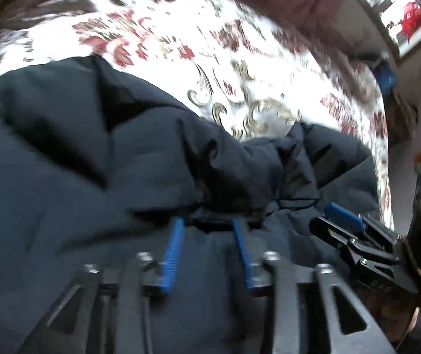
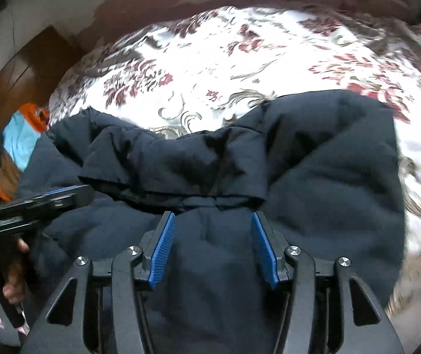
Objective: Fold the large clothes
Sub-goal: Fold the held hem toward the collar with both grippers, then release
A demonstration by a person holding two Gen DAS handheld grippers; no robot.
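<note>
My left tongs (image 1: 207, 221) and right tongs (image 2: 214, 216) hanging spread, gripping nothing, over one dark navy padded jacket (image 2: 313, 177) lying on the floral bedspread (image 2: 225, 59), only the right view showing my hand (image 2: 9, 268).

Both wrist cameras look steeply down along their fingers, close over the same dark jacket (image 1: 92, 162) on the floral bedspread (image 2: 210, 59).

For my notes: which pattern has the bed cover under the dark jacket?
White with red flowers and beige scrolls, on the bed cover; clearest in the right wrist view.
</note>
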